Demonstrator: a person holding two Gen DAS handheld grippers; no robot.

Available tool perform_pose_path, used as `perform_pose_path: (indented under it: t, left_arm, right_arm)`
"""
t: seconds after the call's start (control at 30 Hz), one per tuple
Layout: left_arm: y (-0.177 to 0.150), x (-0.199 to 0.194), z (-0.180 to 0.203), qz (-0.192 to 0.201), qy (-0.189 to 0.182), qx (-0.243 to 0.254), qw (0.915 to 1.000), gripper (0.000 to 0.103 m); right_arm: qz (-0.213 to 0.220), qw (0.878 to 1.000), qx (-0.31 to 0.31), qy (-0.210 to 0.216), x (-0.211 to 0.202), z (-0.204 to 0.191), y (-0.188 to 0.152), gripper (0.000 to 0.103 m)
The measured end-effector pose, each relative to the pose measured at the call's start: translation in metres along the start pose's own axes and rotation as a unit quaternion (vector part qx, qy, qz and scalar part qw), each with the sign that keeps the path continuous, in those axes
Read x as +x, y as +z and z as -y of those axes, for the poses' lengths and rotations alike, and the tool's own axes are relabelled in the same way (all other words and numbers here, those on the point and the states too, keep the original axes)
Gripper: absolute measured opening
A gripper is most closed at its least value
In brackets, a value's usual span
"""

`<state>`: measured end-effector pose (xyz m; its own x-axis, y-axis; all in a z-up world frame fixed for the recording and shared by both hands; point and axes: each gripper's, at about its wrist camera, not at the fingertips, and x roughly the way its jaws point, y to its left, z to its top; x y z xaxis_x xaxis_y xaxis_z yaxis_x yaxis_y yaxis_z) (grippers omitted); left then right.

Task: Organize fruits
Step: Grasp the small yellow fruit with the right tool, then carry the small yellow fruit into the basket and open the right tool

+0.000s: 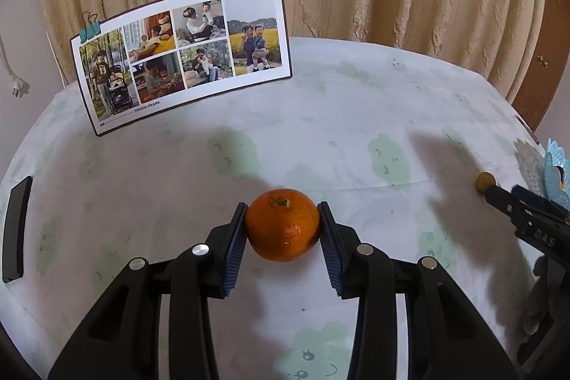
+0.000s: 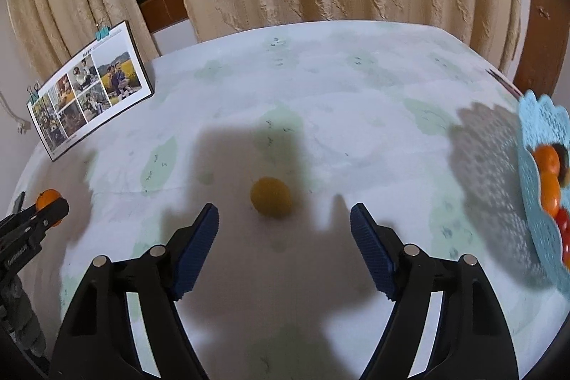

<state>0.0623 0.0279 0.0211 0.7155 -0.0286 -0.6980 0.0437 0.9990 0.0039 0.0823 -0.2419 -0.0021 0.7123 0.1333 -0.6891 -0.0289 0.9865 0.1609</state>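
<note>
My left gripper (image 1: 282, 218) is shut on an orange mandarin (image 1: 282, 225), its blue pads pressed on both sides, just above the table. The same mandarin (image 2: 48, 198) and left gripper show at the far left of the right wrist view. My right gripper (image 2: 284, 214) is open and empty, with a small yellow fruit (image 2: 270, 197) on the cloth just beyond its fingertips; that fruit (image 1: 485, 181) also shows in the left wrist view. A light blue lace-edged basket (image 2: 538, 127) at the right holds orange and red fruits (image 2: 547, 162).
A table with a white cloth with pale green patches (image 1: 356, 116). A photo collage board (image 1: 185, 56) with teal clips stands at the back left. A black flat object (image 1: 16, 230) lies at the left edge. Beige curtains hang behind.
</note>
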Motion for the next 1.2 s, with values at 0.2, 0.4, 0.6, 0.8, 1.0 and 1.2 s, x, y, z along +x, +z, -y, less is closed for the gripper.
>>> perform_pose_path:
  t: [0.2,0.4,0.6,0.8,1.0,1.2]
  left_arm:
    - [0.000,0.004,-0.001,-0.006,0.001,0.000,1.0000,0.040]
    - [-0.001,0.005,0.000,-0.009,0.001,0.002,1.0000,0.040]
    - [-0.002,0.005,0.003,-0.009,-0.001,0.007,0.9999,0.040]
    - [-0.003,0.001,0.011,-0.006,-0.005,0.017,0.9998,0.040]
    - [-0.006,-0.005,0.019,0.001,-0.009,0.027,0.9996,0.040]
    - [-0.007,-0.009,0.028,0.006,-0.010,0.038,0.9992,0.040]
  right_arm:
    - [-0.018,1.000,-0.016,-0.006,0.021,-0.008,0.012,0.051]
    - [-0.019,1.000,-0.013,-0.013,0.023,-0.006,0.012,0.027]
    - [-0.010,1.000,-0.005,-0.007,0.011,-0.005,0.003,0.027]
    - [0.008,1.000,0.011,0.000,-0.014,0.003,-0.008,0.027]
    - [0.031,0.999,0.028,0.004,-0.042,0.012,-0.016,0.027]
    - [0.057,0.998,0.040,0.003,-0.069,0.024,-0.019,0.027]
